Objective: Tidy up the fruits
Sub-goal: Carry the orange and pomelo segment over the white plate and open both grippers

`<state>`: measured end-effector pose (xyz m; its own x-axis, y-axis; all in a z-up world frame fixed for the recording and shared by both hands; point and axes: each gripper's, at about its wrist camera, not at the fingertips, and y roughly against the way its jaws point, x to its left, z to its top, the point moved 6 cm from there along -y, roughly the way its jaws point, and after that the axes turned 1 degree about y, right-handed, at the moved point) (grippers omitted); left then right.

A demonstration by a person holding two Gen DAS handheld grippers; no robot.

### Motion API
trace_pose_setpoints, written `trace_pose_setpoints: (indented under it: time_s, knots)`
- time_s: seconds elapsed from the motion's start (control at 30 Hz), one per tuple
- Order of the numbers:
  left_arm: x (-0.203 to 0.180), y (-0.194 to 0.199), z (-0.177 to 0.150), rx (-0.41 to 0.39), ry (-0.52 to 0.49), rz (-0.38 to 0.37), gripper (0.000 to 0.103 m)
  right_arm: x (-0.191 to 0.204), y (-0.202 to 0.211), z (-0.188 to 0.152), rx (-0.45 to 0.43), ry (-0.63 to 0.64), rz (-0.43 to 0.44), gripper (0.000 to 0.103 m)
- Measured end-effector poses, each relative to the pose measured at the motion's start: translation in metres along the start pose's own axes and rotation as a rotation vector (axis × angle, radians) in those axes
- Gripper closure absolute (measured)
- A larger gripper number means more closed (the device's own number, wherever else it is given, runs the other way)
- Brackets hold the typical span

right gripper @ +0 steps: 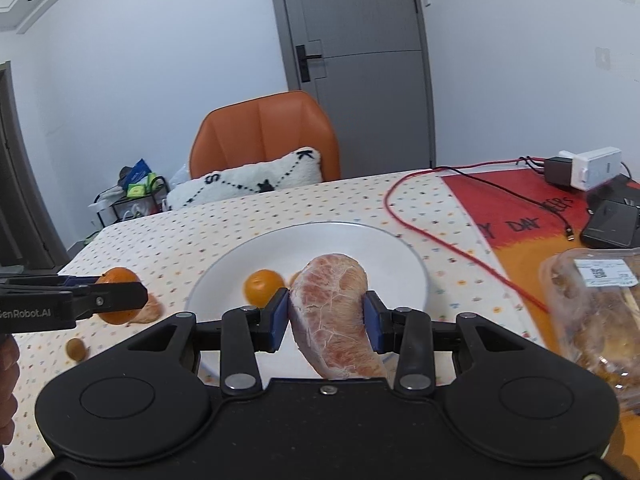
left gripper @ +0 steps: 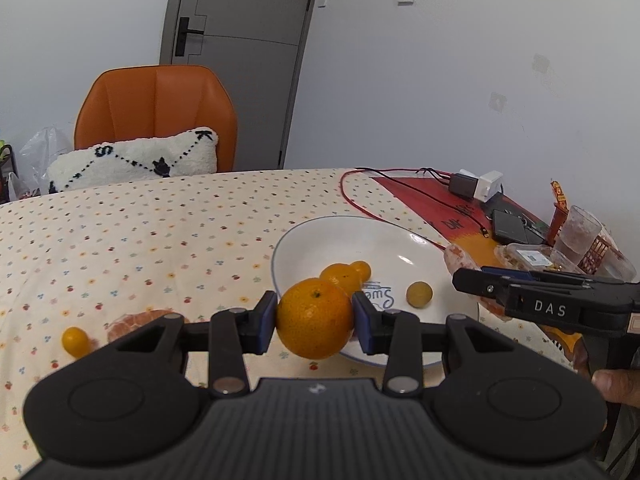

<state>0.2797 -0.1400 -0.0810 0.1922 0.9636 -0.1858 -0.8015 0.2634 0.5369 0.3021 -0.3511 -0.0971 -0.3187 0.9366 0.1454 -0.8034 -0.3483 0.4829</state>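
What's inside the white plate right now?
The white plate holds three small orange fruits and blue lettering, partly hidden by the orange in the left gripper.

A round orange mandarin (left gripper: 315, 319), stem end up, is held clear of the cloth just off the 7 o'clock rim of the white plate (left gripper: 320, 232). A peeled pink pomelo segment (right gripper: 334, 316) hangs pointed end down over the plate's near edge. On the plate lie three small fruits: two orange ones touching (left gripper: 345, 274) (perhaps kumquats) and a duller yellow one (left gripper: 419, 294) at 4 o'clock of them.
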Motion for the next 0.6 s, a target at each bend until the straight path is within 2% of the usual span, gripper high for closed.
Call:
trace_pose_setpoints:
  time_s: [0.6]
  knots:
    - [-0.027, -0.043, 0.024, 0.035, -0.028, -0.003, 0.064, -0.035, -0.027, 0.020, 0.010, -0.025, 0.014, 0.066]
